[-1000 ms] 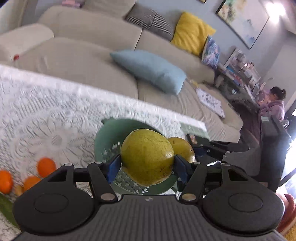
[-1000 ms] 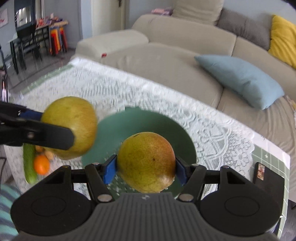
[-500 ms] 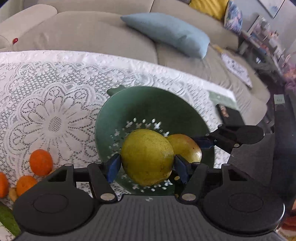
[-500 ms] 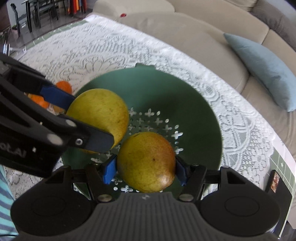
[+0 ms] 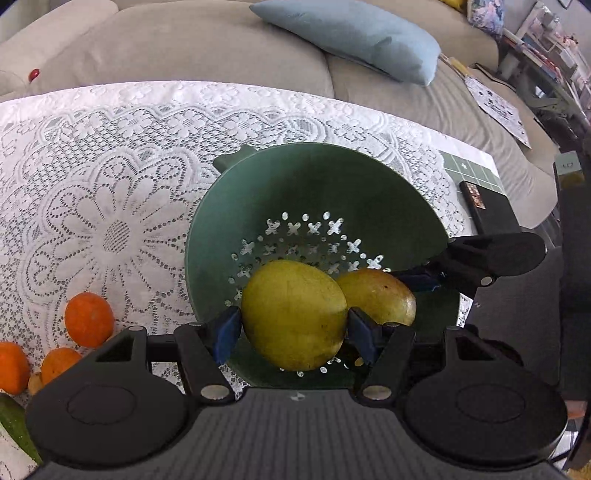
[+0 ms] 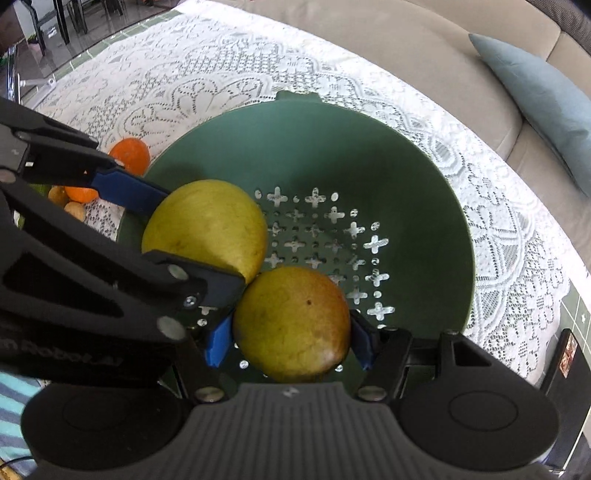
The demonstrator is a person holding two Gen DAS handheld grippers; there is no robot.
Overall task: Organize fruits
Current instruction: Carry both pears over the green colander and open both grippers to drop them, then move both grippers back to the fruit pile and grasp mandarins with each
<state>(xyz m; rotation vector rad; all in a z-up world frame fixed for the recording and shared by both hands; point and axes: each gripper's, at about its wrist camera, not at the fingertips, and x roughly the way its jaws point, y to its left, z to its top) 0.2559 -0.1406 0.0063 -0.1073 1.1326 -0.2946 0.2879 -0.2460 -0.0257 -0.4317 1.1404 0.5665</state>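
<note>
Tablecloth [image 5: 110, 177]: white lace, spread under every item; a sofa [image 5: 184, 48] with a blue cushion [image 5: 354, 33] lies beyond its far edge.
Colander [image 6: 424, 177]: green, perforated base, standing on the cloth; its far and right-hand inner wall is bare.
Left gripper [image 5: 293, 330]: clenched on a yellow-green fruit [image 5: 295, 314], blue pads pressed to both flanks, held inside the colander over the near-left part of the base.
Right gripper [image 6: 291, 339]: clenched on a reddish-tinged fruit [image 6: 291, 321], likewise inside the colander, near side.
Relation: the two fruits sit side by side and appear to touch; contact with the colander base cannot be determined.
Left view only: three oranges [image 5: 88, 319] grouped on the cloth left of the colander, and a dark flat object [image 5: 491, 210] at the right table edge.
Right view only: the left gripper's finger crossing the colander rim from the left, and the red blush on the right-hand fruit.
Edges: the colander's tab points toward the sofa; oranges lie near its left rim.
</note>
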